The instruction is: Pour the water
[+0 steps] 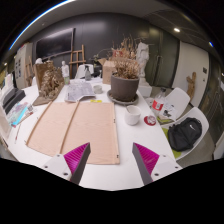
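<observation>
Above the near edge of a white round table (pixel 105 172), the gripper (pixel 112 158) hangs with its two magenta-padded fingers (pixel 77 155) spread wide, holding nothing. Two tan rectangular boards (pixel 75 125) lie side by side just ahead of the fingers, running toward 12 o'clock. Beyond them stands a dark round pot of dry brown plants (pixel 125 80). A small white cup (pixel 133 115) sits at about 1 o'clock from the fingers, just right of the boards, apart from the pot. A clear plastic bottle (pixel 66 70), probably the water source, stands upright at about 11 o'clock, near the table's far side beside a scatter of papers (pixel 82 90); its long axis is vertical, its mouth up. A black bag (pixel 184 133) lies at 2 o'clock.

The step in hand appears to be the reach for the bottle. To do it well, the open fingers should straddle the bottle's middle squarely, passing over the boards and clear of the papers, then close evenly, so the bottle does not tip before it is carried to the cup.
</observation>
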`<action>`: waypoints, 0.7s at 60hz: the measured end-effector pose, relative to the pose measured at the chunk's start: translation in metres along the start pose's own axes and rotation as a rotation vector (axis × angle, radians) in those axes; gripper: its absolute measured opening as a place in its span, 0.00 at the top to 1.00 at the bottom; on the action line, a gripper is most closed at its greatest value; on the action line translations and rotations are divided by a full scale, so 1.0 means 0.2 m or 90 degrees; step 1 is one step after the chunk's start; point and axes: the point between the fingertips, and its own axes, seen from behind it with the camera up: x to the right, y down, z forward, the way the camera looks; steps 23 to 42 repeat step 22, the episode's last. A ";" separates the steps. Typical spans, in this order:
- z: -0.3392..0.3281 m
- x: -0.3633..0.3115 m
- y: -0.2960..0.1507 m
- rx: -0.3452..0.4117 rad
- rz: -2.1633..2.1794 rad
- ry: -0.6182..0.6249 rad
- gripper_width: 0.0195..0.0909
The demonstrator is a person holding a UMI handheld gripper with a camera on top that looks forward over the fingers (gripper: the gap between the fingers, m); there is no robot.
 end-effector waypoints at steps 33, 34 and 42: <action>-0.23 -0.30 0.05 0.015 0.001 0.024 0.07; -0.23 -0.30 0.05 0.015 0.001 0.024 0.07; -0.23 -0.30 0.05 0.015 0.001 0.024 0.07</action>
